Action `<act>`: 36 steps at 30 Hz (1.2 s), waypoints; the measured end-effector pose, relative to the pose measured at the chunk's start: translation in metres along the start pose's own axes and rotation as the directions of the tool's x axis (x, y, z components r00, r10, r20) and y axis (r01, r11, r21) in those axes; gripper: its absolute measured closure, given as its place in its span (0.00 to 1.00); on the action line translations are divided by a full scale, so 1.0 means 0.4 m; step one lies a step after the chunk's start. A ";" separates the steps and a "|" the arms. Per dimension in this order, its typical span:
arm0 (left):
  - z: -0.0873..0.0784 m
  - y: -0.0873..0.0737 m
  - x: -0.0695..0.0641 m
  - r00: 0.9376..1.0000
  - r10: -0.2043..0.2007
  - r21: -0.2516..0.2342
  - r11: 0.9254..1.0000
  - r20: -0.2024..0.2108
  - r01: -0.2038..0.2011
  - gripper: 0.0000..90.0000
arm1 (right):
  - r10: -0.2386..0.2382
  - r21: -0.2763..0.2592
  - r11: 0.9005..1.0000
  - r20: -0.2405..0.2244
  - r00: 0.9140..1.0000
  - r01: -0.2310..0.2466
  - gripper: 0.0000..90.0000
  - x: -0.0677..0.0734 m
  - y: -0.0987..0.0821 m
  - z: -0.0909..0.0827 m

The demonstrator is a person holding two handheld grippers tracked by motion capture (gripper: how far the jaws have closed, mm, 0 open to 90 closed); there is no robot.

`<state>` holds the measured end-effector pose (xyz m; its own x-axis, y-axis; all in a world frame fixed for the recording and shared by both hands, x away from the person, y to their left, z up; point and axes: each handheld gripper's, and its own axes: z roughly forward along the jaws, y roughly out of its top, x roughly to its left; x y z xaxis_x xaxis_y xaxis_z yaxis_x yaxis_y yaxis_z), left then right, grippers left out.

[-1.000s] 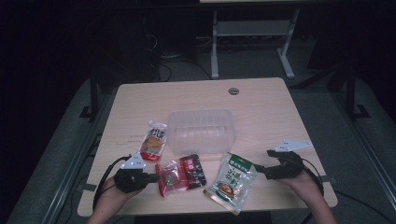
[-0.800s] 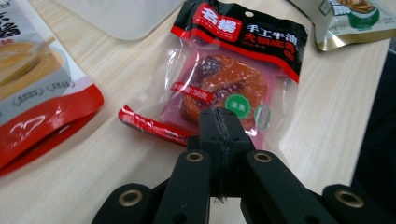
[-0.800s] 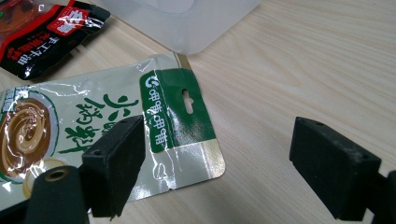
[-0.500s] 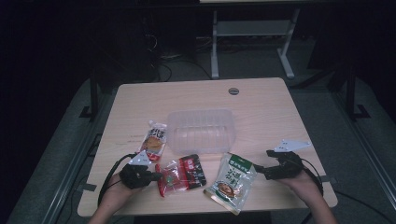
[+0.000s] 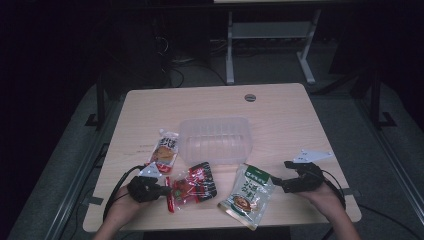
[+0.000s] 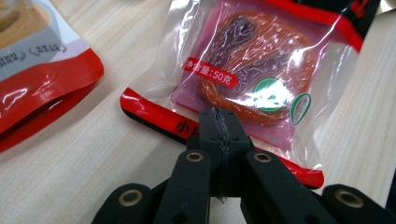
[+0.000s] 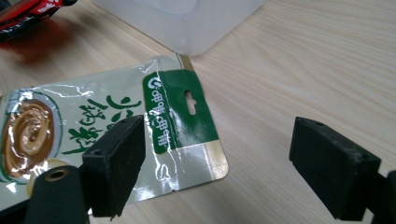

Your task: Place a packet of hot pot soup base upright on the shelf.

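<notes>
red snack packet edge pinched by low left claw, right claw agape

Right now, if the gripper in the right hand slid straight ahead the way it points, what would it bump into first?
Most likely the green snack packet. The right gripper stands open, one jaw already over the packet's edge. Beyond lies the clear plastic tub, though depth is hard to judge.

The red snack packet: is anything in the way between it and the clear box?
No. The red packet, pinched at its edge by the left gripper, lies just in front of the clear box, with bare table between them.
</notes>
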<state>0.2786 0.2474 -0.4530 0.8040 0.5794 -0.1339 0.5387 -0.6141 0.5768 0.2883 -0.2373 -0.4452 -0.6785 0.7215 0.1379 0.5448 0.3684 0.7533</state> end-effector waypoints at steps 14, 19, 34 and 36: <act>-0.001 0.004 0.002 1.000 -0.005 0.016 1.000 0.005 0.005 1.00 | -0.066 -0.009 0.998 -0.127 0.990 0.065 0.18 0.098 0.051 0.023; 0.000 0.005 0.002 1.000 -0.005 0.016 1.000 0.004 0.005 1.00 | -0.069 -0.007 0.998 -0.189 0.980 0.069 0.18 0.136 0.071 0.045; -0.002 0.006 0.003 1.000 0.006 0.028 1.000 0.000 -0.006 1.00 | -0.087 -0.012 0.996 -0.269 0.959 0.087 0.18 0.210 0.130 0.123; -0.002 0.007 0.002 1.000 0.001 0.027 1.000 0.001 -0.001 1.00 | -0.096 -0.007 0.995 -0.279 0.956 0.098 0.18 0.220 0.138 0.134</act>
<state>0.2806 0.2465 -0.4510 0.8046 0.5784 -0.1344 0.5446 -0.6286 0.5552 0.2851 -0.1220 -0.4261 -0.8382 0.4905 0.2384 0.4719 0.4334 0.7677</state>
